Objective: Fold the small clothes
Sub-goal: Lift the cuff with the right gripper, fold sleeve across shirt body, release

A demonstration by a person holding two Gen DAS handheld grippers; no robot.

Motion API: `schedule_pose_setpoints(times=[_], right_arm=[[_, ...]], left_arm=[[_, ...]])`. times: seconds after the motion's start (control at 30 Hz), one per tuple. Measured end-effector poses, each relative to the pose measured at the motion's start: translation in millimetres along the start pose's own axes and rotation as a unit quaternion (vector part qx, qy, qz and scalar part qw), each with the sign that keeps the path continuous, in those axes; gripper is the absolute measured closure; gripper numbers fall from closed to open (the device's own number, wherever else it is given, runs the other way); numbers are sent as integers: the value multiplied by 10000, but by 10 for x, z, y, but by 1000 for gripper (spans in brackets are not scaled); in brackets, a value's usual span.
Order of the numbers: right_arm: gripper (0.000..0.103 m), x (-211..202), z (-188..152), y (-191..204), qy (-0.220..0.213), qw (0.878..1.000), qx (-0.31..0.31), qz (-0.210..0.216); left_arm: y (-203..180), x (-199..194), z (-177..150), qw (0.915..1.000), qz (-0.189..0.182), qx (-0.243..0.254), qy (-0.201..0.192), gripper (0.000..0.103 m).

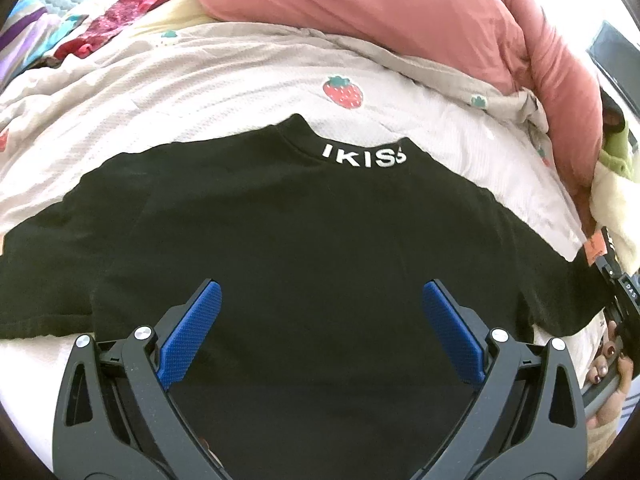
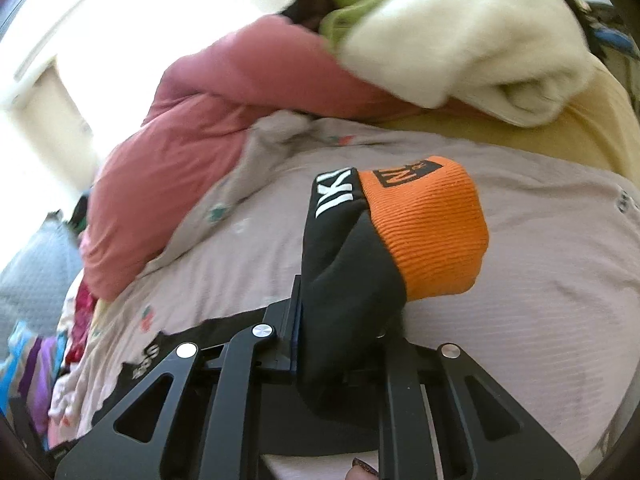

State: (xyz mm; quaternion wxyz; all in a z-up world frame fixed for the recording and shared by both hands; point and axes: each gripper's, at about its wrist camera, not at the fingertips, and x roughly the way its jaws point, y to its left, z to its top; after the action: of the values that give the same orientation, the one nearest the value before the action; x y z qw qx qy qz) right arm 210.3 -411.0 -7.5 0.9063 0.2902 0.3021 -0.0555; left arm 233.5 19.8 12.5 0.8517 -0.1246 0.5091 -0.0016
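A small black top (image 1: 312, 240) with white "IKISS" lettering on its collar lies spread flat on the bed. My left gripper (image 1: 320, 312) hovers over its lower middle, blue pads (image 1: 192, 332) wide apart and empty. My right gripper (image 2: 344, 320) is shut on the top's sleeve (image 2: 352, 272), which ends in an orange ribbed cuff (image 2: 432, 232); the sleeve is lifted off the bed. In the left wrist view the right gripper (image 1: 616, 292) sits at the far right edge, holding that sleeve end.
The bed has a pale sheet with strawberry prints (image 1: 344, 92). A pink quilt (image 1: 420, 12) is heaped along the back. A cream and green blanket (image 2: 460, 32) lies at the right. Coloured clothes (image 1: 120, 16) lie at the far left.
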Motion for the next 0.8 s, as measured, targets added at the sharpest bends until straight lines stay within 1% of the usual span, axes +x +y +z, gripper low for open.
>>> schedule_pose_setpoints(times=[0.1,0.23,0.33,0.43,0.57,0.73,0.8], right_arm=[[90,-8,-17,273,65,9993,-293,211],[90,-17,-120,676,170,9952,-799,535],[90,-33,-264,1022,211,9890,-1253,755],[90,-17,-409,1277,312,9832,-1548,917],[90,11,-650,1656,475,9721,-2009,1116],[90,129,-927,1981,699,9581,-2571,1047],[90,181,-1093,2124,807,9490,-2886,981]], left_arm=[[75,-54,-1,9999,-44,-94,-30,8],[179,-120,-9,9997,-94,-216,-85,8],[273,-167,-32,9992,-178,-337,-109,8],[388,-205,-53,9984,-256,-501,-108,8],[543,-265,-84,9972,-295,-680,-132,8],[771,-335,-122,9939,-423,-1009,-166,8],[850,-354,-136,9924,-467,-1120,-185,8]])
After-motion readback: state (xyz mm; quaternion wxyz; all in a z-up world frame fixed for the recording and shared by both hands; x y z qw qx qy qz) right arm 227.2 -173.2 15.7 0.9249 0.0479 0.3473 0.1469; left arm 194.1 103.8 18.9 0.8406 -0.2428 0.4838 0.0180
